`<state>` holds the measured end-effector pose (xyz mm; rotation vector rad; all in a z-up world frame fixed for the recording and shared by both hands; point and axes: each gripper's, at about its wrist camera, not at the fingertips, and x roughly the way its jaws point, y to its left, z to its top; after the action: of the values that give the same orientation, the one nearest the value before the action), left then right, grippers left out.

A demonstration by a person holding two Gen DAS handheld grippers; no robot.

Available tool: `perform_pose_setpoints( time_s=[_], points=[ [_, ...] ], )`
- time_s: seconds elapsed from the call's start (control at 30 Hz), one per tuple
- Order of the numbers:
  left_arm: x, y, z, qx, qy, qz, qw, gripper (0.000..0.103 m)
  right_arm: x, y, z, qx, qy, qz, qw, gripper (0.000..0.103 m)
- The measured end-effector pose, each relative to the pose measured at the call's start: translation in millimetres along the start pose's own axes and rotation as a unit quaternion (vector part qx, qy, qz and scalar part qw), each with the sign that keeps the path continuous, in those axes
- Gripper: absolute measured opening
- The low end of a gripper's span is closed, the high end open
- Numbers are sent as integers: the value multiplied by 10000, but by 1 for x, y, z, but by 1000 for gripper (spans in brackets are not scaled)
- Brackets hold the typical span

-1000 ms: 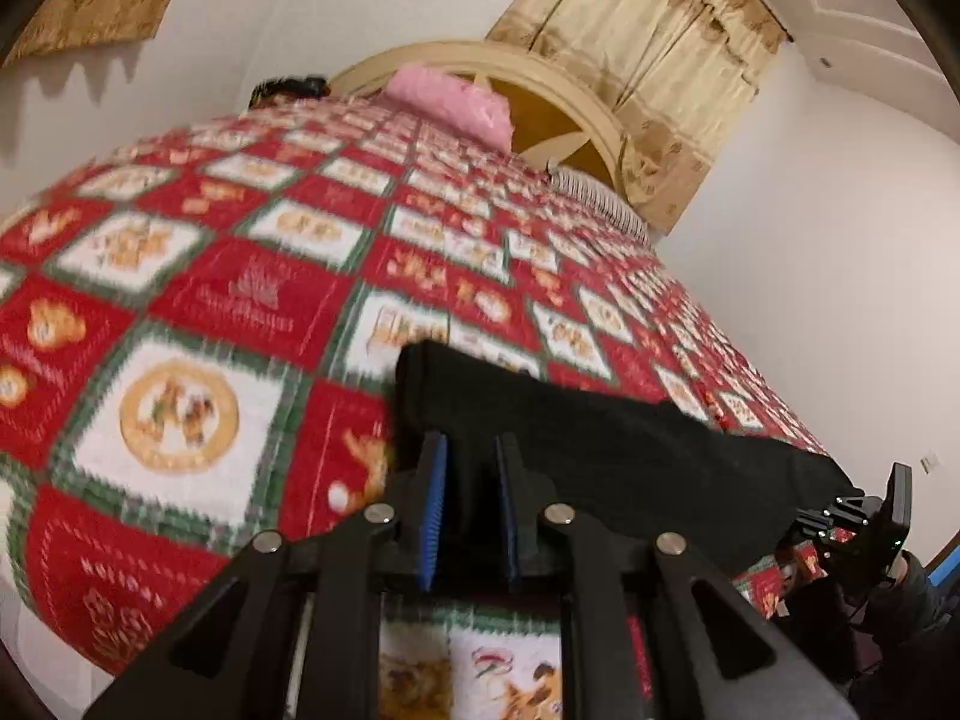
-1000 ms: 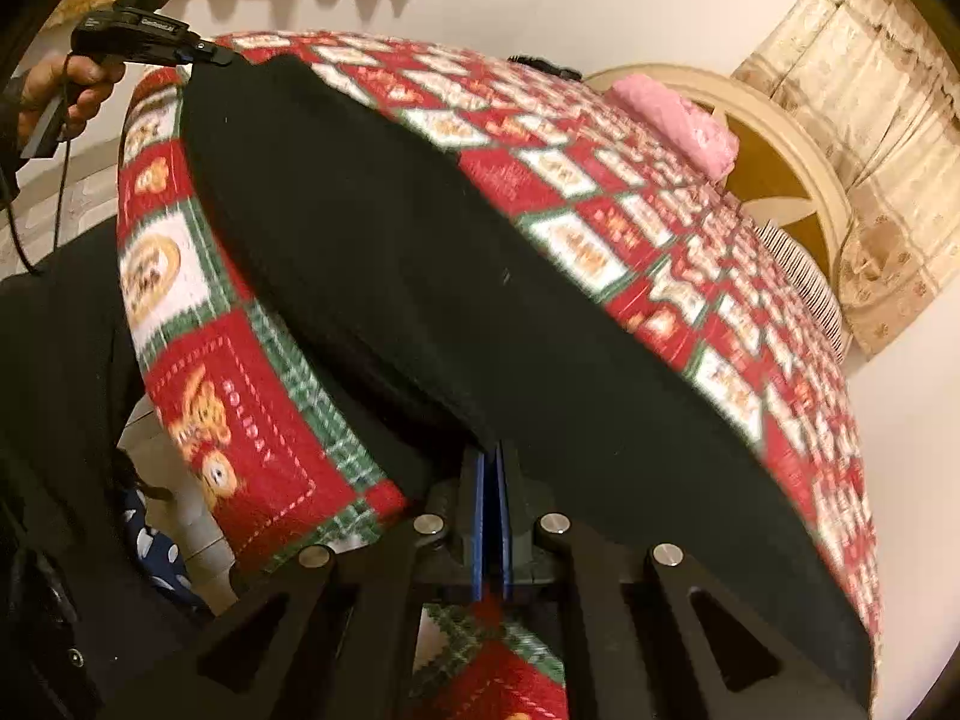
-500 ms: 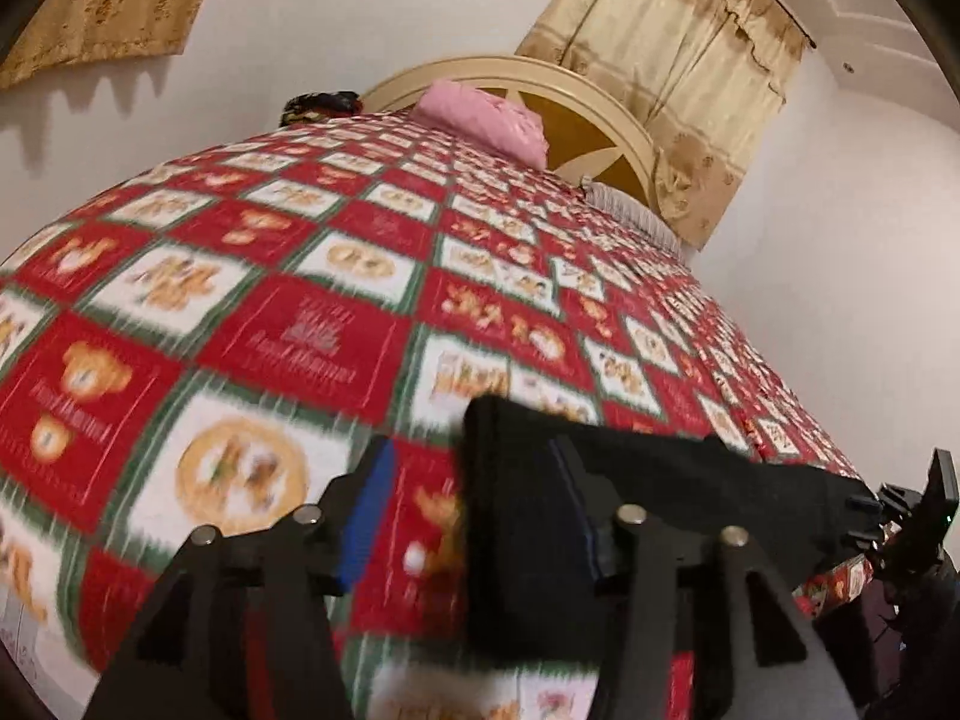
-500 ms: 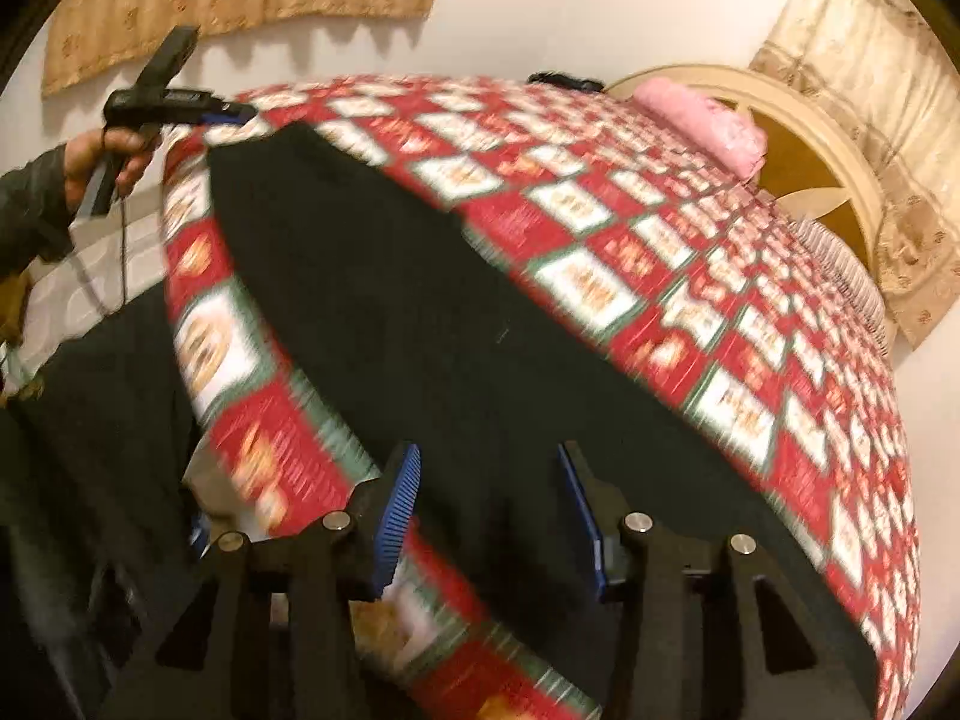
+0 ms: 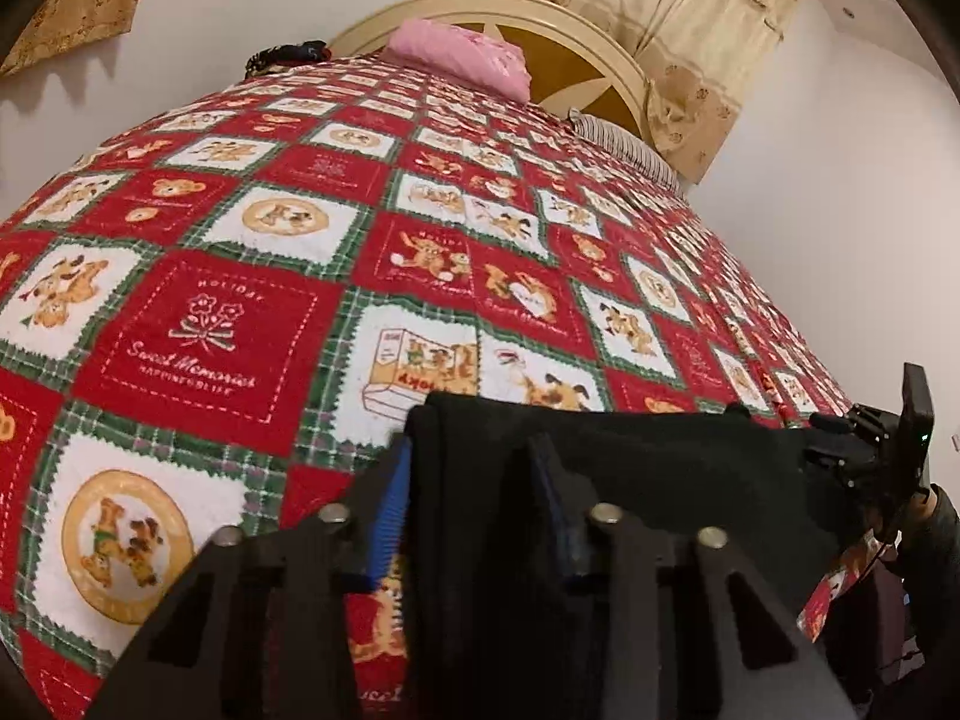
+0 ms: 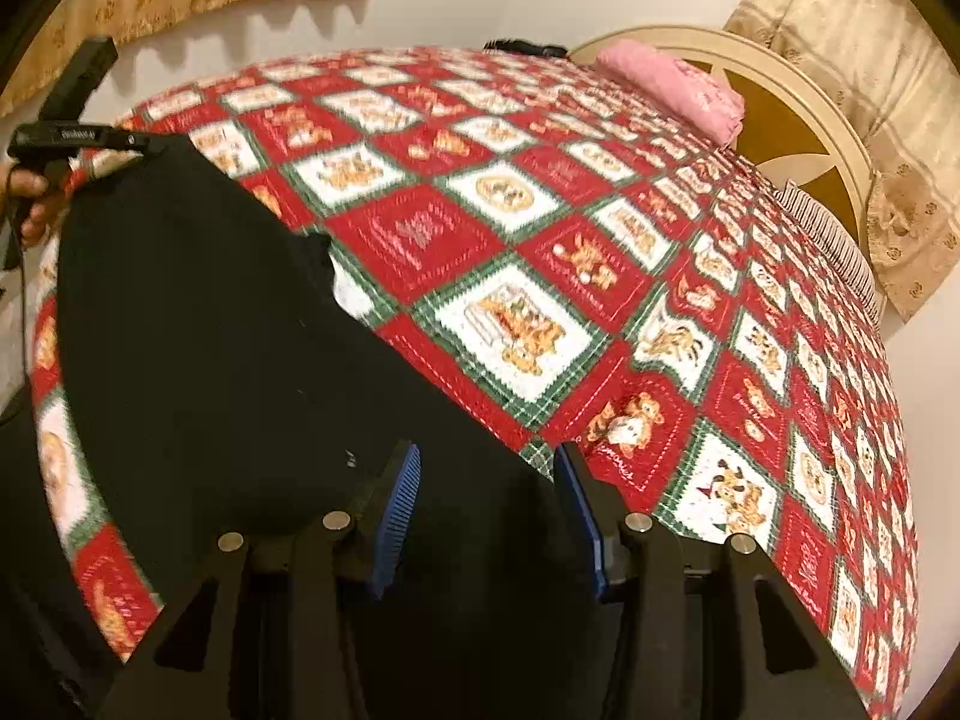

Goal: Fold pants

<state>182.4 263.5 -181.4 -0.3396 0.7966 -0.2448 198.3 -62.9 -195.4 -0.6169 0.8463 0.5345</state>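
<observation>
On red blanket (image 5: 204, 324) squares: "Sweet Memories", beside black pants (image 5: 660, 456).

Readable text sits only on the red, white and green checked bed quilt (image 5: 252, 228). In the left wrist view, one red square w/ a stitched flower bunch (image 5: 207, 327) reads "HOLIDAY" on top, "Sweet Memories" in script below, then a smaller line too fuzzy to make out. A red bear square (image 5: 429, 258) also reads "HOLIDAY". Other squares' lettering, incl. the right wrist view, is too blurred to read.
</observation>
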Motion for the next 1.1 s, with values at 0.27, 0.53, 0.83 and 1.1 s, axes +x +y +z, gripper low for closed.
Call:
perform_pose_setpoints(
  time_s=[0.27, 0.53, 0.83, 1.1],
  points=[
    [-29, -10, 15, 7, -553, -273, 9981, 9, -7, 0, 4, 117, -106, 113, 9998, 0],
    [2, 11, -1, -286, -227, -20, 9993, 10, 7, -14, 1, 439, 38, 129, 9989, 0],
    [-1, 8, 0, -274, -329, -110, 9990, 10, -8, -15, 2, 569, -255, 656, 9959, 65],
    [-15, 6, 2, -289, -558, -296, 9976, 9, 7, 6, -1, 29, 15, 685, 9976, 6]
  ],
)
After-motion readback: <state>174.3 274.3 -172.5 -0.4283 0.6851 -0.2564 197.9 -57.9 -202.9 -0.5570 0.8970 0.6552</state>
